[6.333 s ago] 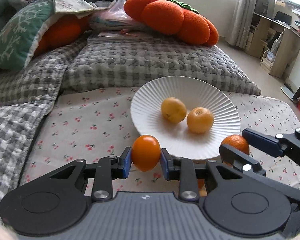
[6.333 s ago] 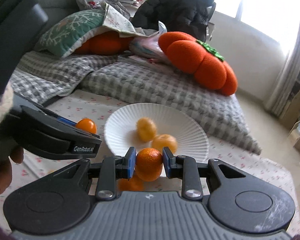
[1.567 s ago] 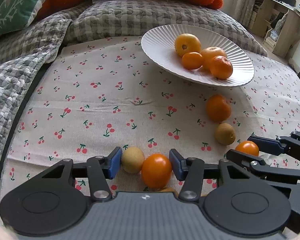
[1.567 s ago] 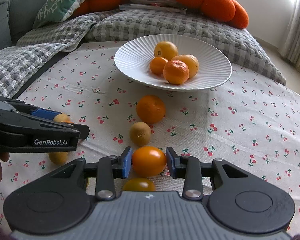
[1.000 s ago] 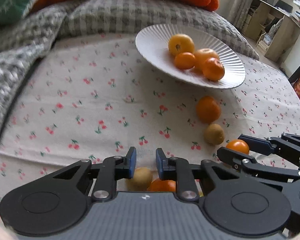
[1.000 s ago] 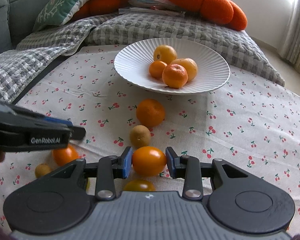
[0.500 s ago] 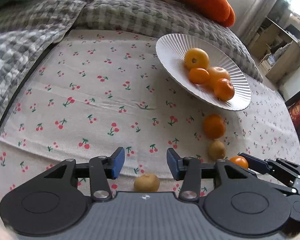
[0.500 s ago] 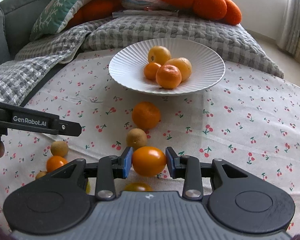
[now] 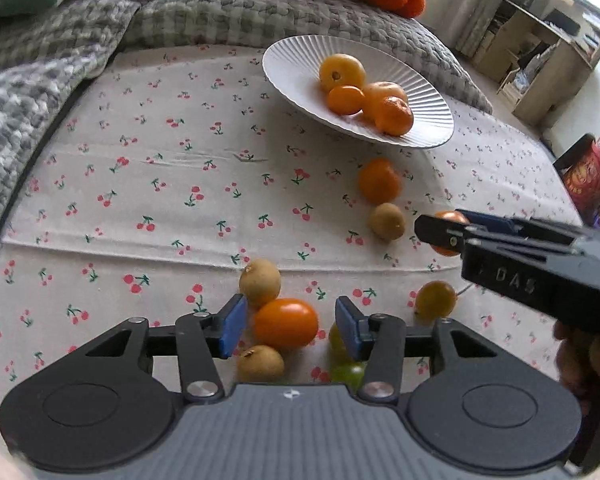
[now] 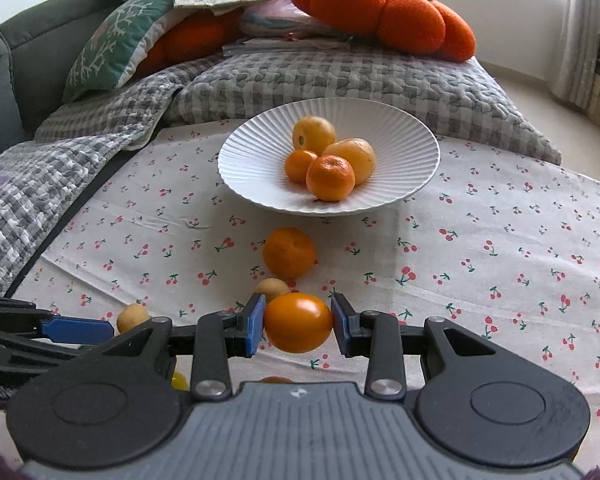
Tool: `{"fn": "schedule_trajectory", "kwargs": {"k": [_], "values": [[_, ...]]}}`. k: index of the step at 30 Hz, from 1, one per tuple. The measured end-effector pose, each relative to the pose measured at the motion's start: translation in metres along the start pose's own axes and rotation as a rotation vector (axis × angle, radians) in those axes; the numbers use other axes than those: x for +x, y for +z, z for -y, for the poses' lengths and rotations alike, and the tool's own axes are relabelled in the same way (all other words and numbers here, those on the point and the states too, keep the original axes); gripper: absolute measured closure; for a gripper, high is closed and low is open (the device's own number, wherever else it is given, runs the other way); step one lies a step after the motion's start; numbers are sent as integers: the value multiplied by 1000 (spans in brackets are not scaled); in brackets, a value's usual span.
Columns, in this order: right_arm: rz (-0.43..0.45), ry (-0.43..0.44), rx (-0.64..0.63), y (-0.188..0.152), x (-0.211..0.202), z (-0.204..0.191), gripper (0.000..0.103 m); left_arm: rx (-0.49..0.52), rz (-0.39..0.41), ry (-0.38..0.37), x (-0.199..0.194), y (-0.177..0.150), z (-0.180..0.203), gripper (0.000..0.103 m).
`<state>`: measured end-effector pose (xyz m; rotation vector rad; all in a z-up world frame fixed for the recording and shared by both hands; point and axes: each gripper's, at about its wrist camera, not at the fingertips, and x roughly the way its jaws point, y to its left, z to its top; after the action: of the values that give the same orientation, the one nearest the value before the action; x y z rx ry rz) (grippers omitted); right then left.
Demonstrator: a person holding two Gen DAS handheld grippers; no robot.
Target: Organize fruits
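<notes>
A white ribbed plate [image 9: 292,64] [image 10: 400,140] at the back of the cherry-print cloth holds several orange and yellow fruits. My left gripper [image 9: 288,322] hangs low over the cloth, its jaws opening around an orange tomato [image 9: 285,323] that lies there; the pads stand clear of it. Small brown fruits [image 9: 260,282] [image 9: 260,363] lie close by. My right gripper [image 10: 298,326] is shut on another orange tomato [image 10: 299,323]. It also shows in the left wrist view as the right gripper [image 9: 440,232].
A mandarin [image 9: 379,180] [image 10: 289,252] and a brown fruit [image 9: 387,221] lie on the cloth before the plate. A yellow tomato [image 9: 436,300] and greenish ones [image 9: 346,372] lie near my left gripper. Grey quilts and orange cushions [image 10: 380,12] rise behind.
My left gripper went from shut to open and shifted over the cloth, so the orange tomato now lies between its jaws. The right gripper keeps its tomato and has hardly moved.
</notes>
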<state>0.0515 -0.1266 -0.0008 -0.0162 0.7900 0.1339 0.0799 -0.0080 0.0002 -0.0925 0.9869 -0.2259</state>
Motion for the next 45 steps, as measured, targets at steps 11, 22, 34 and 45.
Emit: {"fn": "schedule_trajectory", "kwargs": {"k": [11,22,34,45], "values": [[18,15,-5,1,-9,-1,71,-15,-1,-22,-1,-1,0,78],[32,23,28,10,-14,9,71,-95,108,-106,-33,25,-10,78],[18,52,229,69,8,65,71,-63,155,-79,-7,97,8,78],[24,37,322,109,66,101,71,-67,178,-25,51,153,7,78]]}}
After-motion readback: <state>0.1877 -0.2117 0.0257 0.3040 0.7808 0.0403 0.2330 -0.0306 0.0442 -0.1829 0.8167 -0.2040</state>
